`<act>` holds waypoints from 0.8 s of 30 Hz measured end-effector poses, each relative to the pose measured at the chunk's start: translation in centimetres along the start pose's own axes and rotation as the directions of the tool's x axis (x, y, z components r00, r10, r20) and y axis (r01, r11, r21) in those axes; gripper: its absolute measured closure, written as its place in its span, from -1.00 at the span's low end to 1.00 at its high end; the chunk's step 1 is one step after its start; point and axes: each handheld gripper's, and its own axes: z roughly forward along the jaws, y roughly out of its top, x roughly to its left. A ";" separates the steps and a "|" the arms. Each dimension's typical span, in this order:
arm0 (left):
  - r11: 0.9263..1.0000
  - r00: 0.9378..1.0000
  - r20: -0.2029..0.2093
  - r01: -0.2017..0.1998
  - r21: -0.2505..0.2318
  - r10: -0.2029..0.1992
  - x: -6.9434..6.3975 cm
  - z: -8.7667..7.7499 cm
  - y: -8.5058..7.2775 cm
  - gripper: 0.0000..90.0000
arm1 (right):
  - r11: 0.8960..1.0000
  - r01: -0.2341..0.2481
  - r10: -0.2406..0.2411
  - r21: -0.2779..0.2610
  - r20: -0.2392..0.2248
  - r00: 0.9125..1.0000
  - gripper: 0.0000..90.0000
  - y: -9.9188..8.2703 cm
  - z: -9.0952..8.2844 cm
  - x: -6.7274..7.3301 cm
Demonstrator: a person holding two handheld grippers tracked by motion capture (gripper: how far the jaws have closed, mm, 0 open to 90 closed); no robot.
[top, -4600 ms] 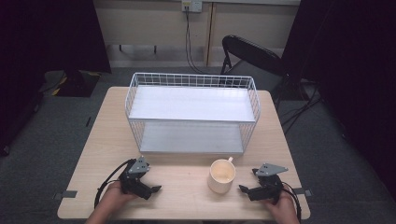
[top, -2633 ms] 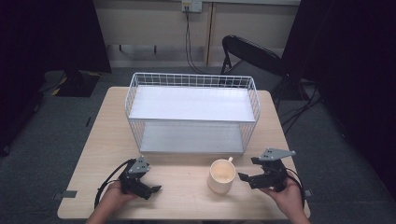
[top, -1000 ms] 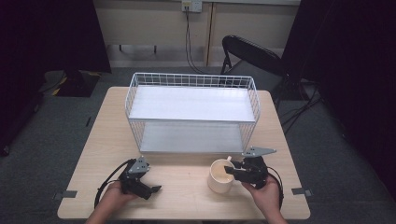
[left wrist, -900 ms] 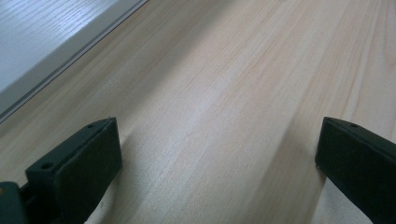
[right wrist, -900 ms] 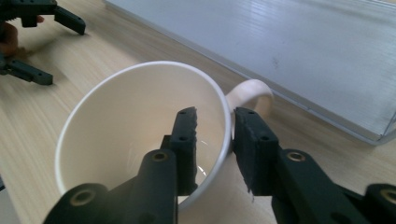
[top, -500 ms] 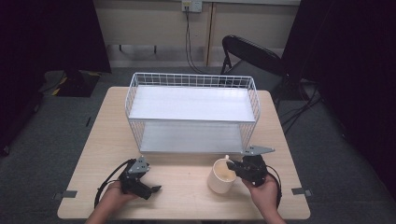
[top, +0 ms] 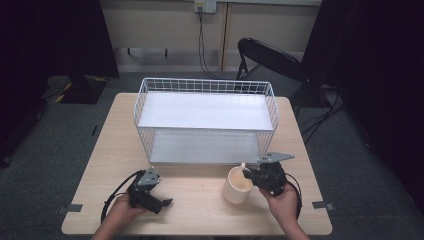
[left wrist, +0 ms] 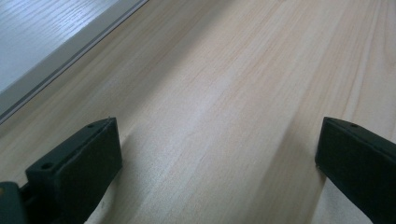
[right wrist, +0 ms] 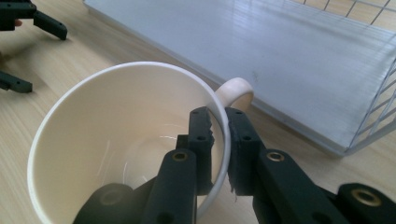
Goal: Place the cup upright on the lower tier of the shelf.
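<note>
One jaw inside and one outside, the right hand-held gripper point(right wrist: 218, 154) pinches the mug point(right wrist: 116, 140) rim beside its handle for lifting off the worktop point(top: 200, 192) toward the rack point(top: 206, 120); the left hand-held gripper point(left wrist: 219, 154) rests wide, empty.

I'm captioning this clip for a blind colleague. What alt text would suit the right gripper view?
The right gripper pinches the rim of an empty cream mug, one jaw inside and one outside, just beside the handle. The mug stands on a light wooden table, with the white base of a wire rack behind it and the left gripper at top left.
</note>
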 end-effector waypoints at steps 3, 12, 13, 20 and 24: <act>1.000 1.000 0.000 0.000 0.000 0.000 0.0 0.0 0.0 -1.00 | 1.000 0.009 -0.009 -0.003 0.009 1.000 0.83 0.4 -0.1 0.1; 1.000 1.000 0.000 0.000 0.000 0.000 0.0 0.0 0.0 -1.00 | 1.000 0.000 0.000 -0.016 0.037 0.999 0.83 1.5 0.5 -0.3; 1.000 1.000 0.000 0.000 0.000 0.000 0.0 0.0 0.0 -1.00 | 1.000 0.001 0.000 -0.017 0.040 0.999 0.83 1.7 0.6 -0.4; 1.000 1.000 0.000 0.000 0.000 0.000 0.0 0.0 0.0 -1.00 | 0.999 -0.014 0.016 -0.031 0.068 0.998 0.83 2.7 1.4 -0.6; 1.000 1.000 0.000 0.000 0.000 0.000 0.0 0.0 0.0 -1.00 | 0.999 -0.010 0.013 -0.037 0.083 0.996 0.83 3.3 1.8 -0.5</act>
